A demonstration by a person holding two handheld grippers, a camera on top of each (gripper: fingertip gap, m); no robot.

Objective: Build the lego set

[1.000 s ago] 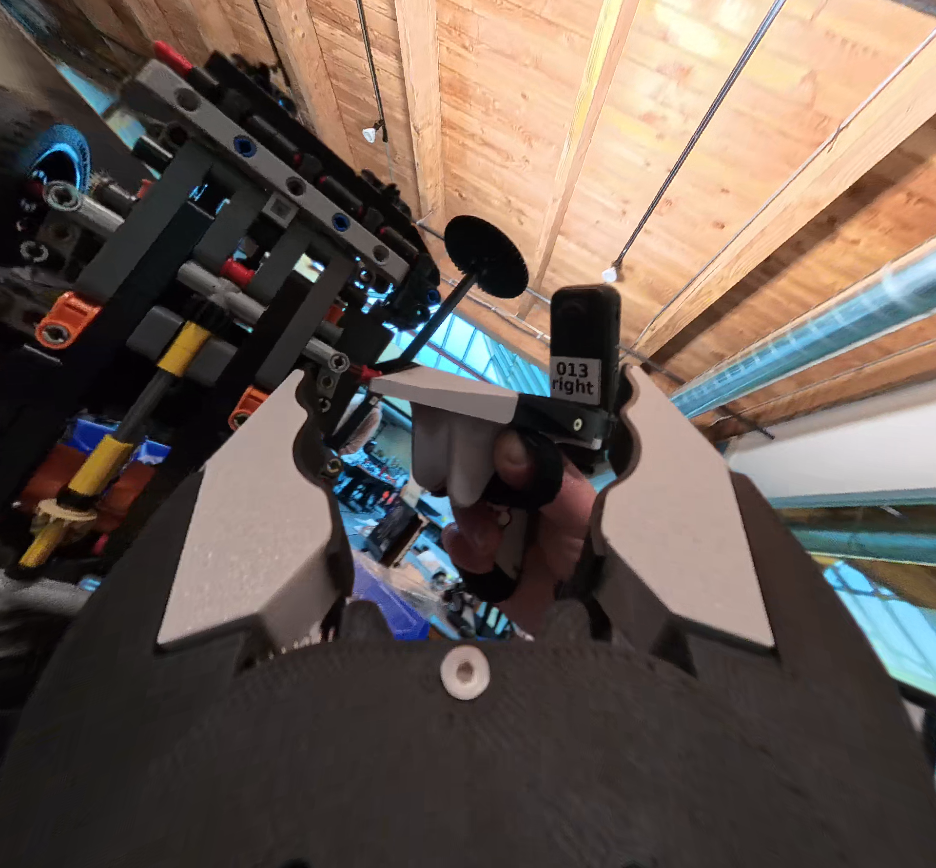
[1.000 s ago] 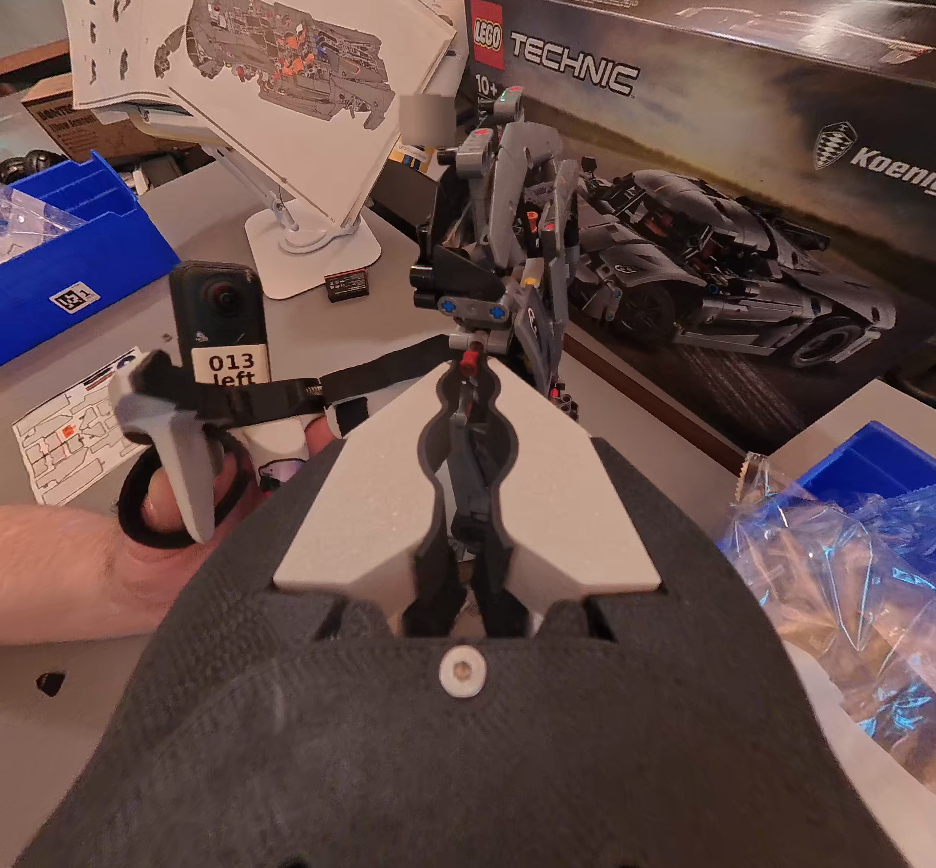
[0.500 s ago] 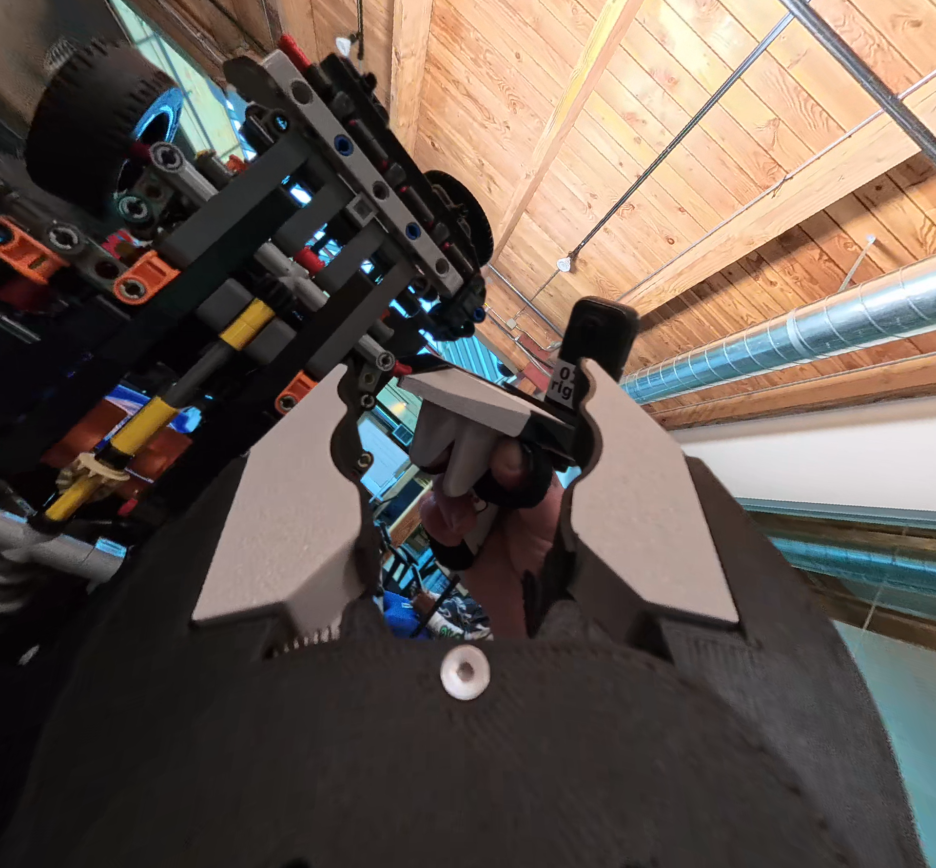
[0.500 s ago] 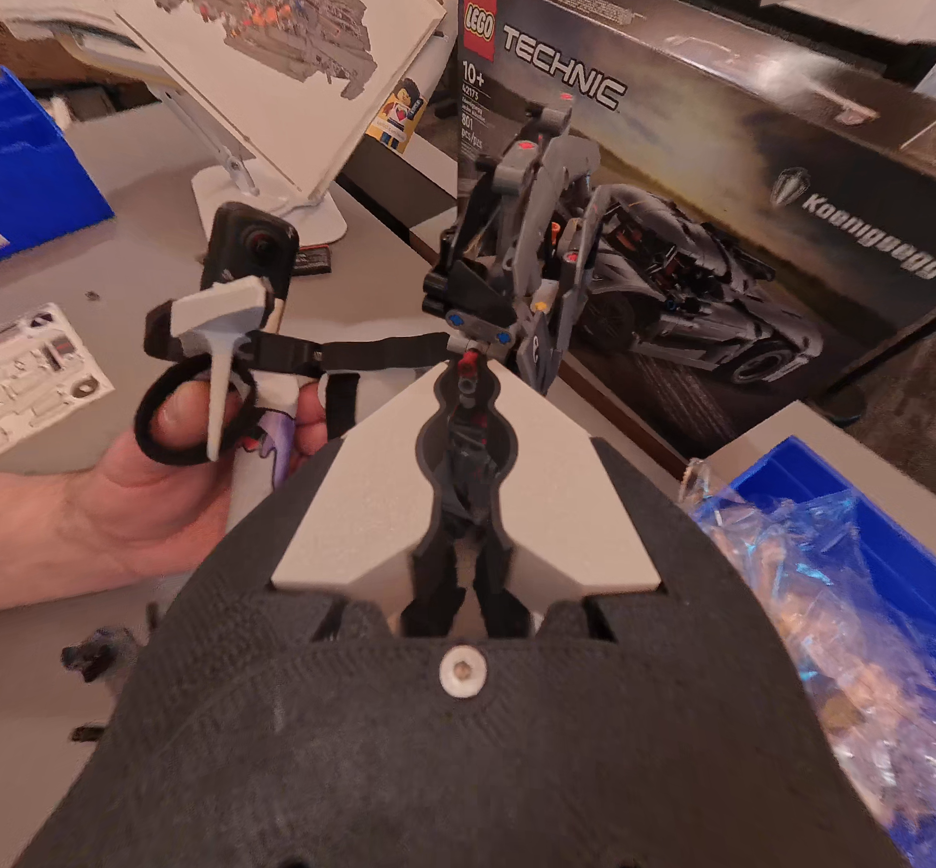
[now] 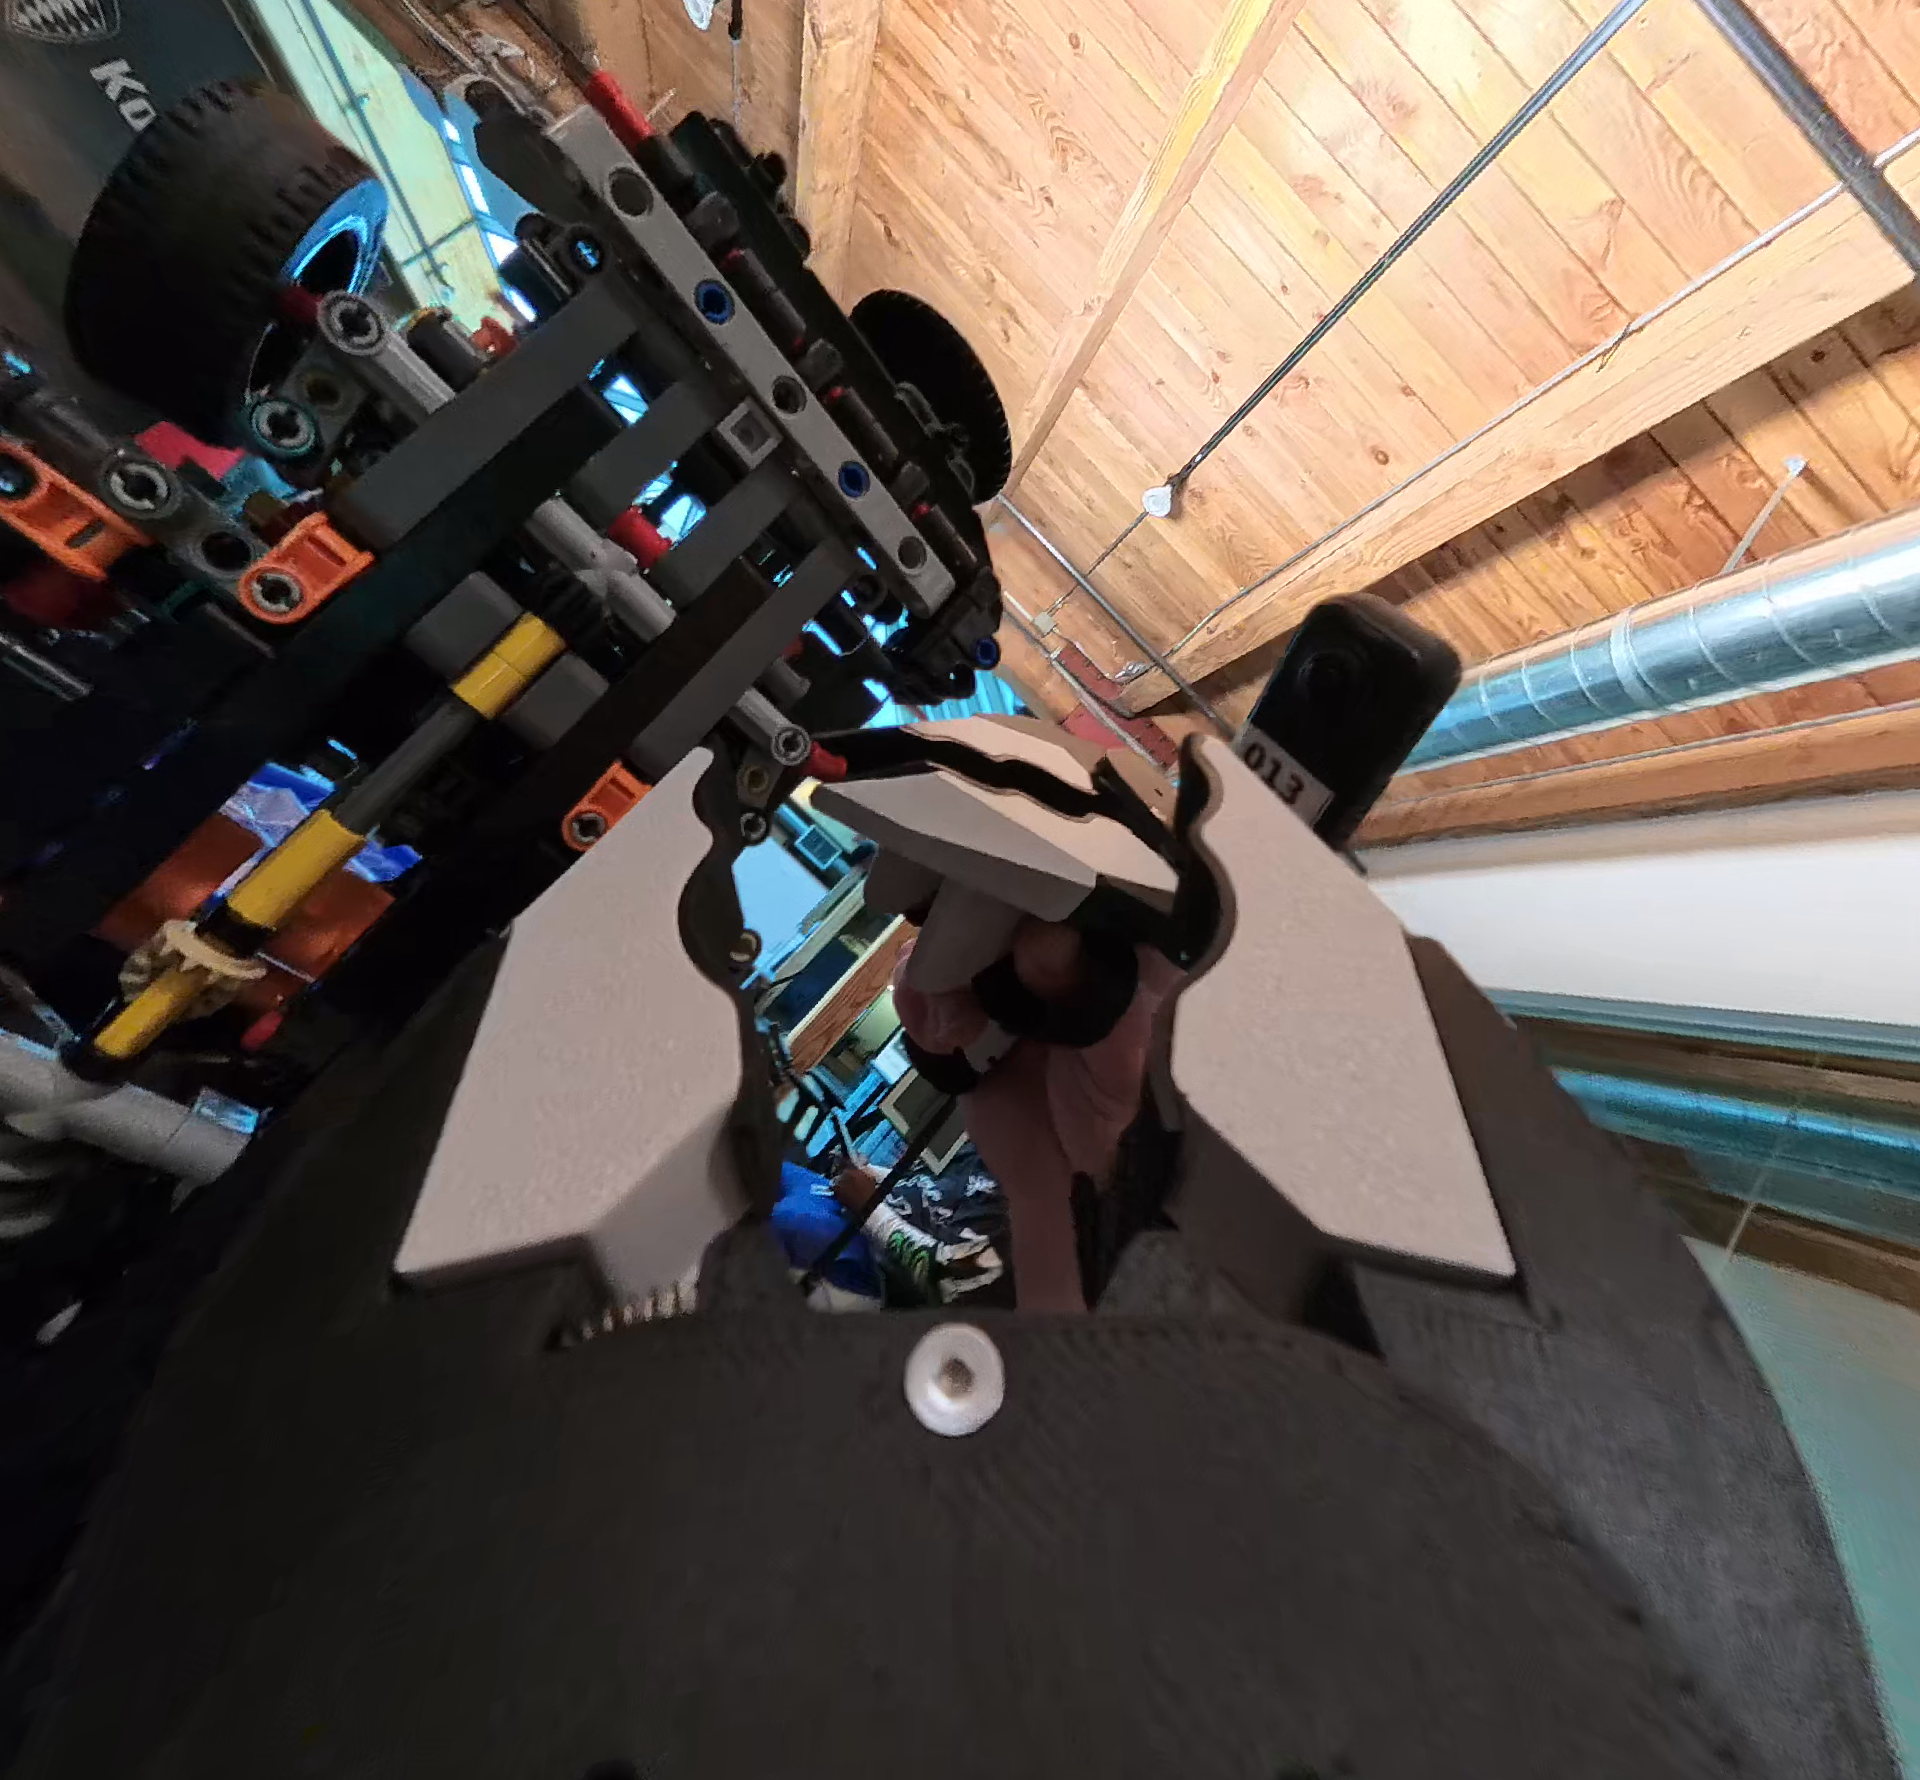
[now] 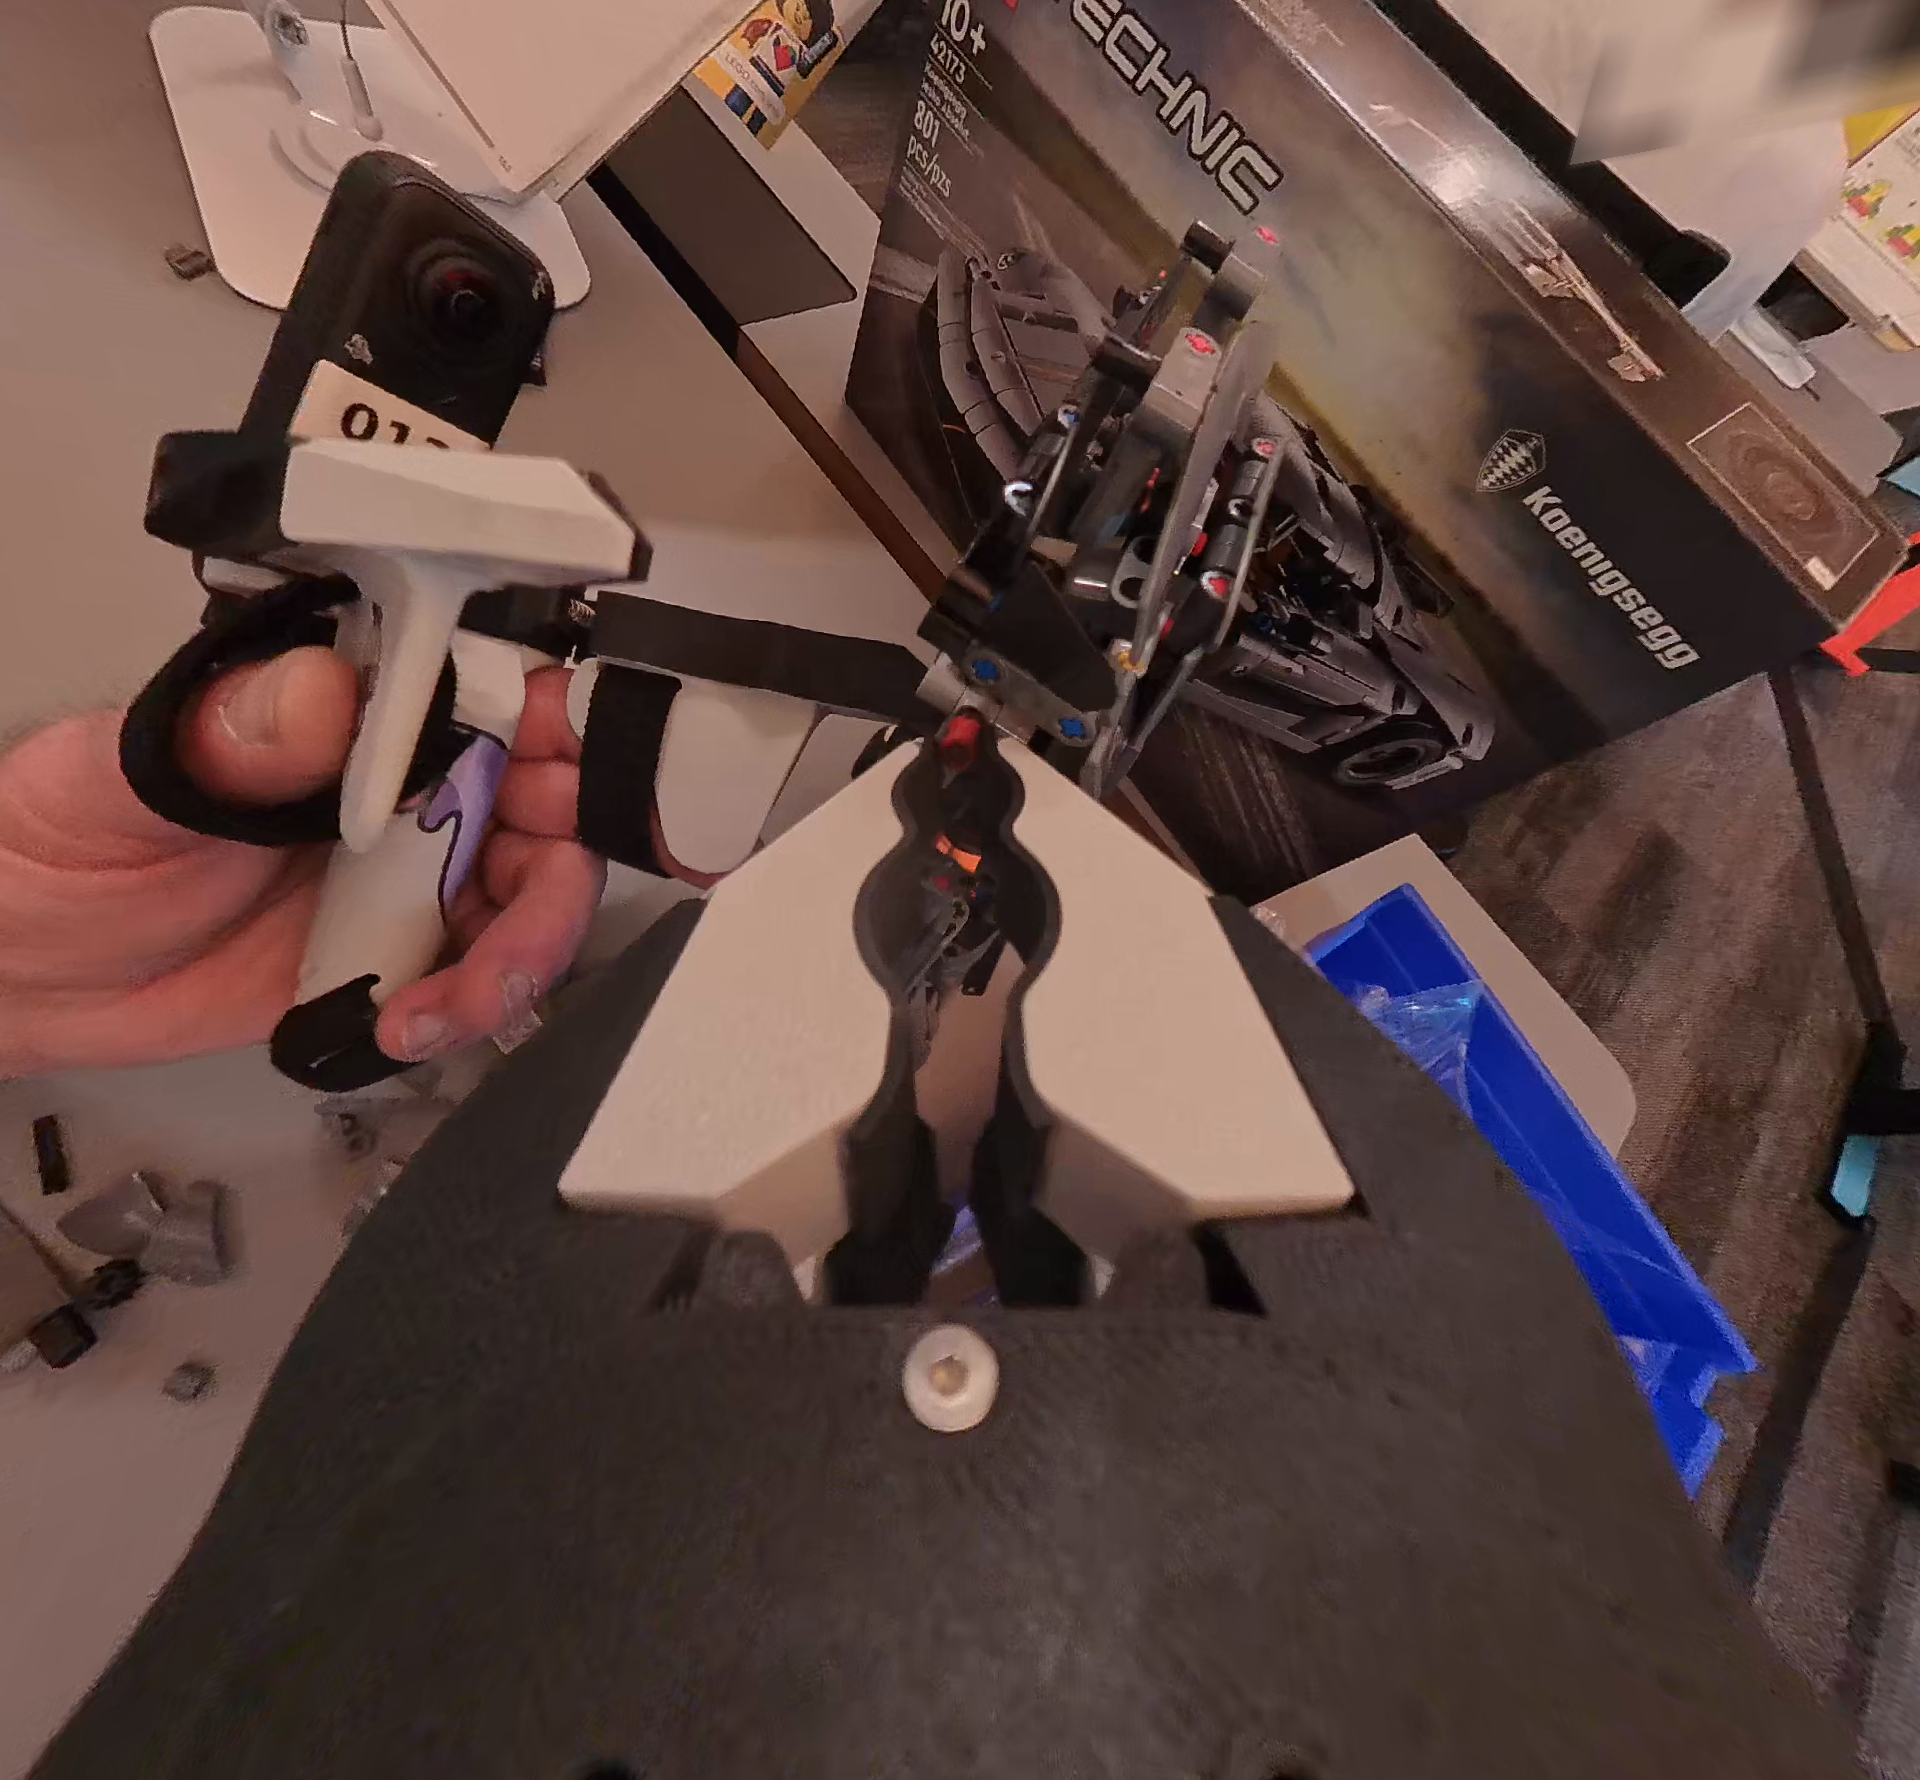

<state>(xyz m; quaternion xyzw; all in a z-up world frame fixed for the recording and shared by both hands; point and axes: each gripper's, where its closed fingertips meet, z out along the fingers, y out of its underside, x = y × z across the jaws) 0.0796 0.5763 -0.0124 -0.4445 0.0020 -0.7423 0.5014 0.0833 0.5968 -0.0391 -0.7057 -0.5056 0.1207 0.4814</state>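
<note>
Right gripper (image 6: 956,774) clenched on the lower end of the lego chassis (image 6: 1132,525), which is held aloft in front of the set's box (image 6: 1455,296), clear of the surface (image 6: 94,296); left gripper (image 5: 951,857) released, fingers spread wide, its left finger (image 5: 623,982) touching the chassis underside (image 5: 582,483); black tyre (image 5: 208,244) on the chassis at upper left; loose grey and black pieces (image 6: 145,1231) on the surface at its near left edge; blue bin (image 6: 1538,1138) at the right edge.
</note>
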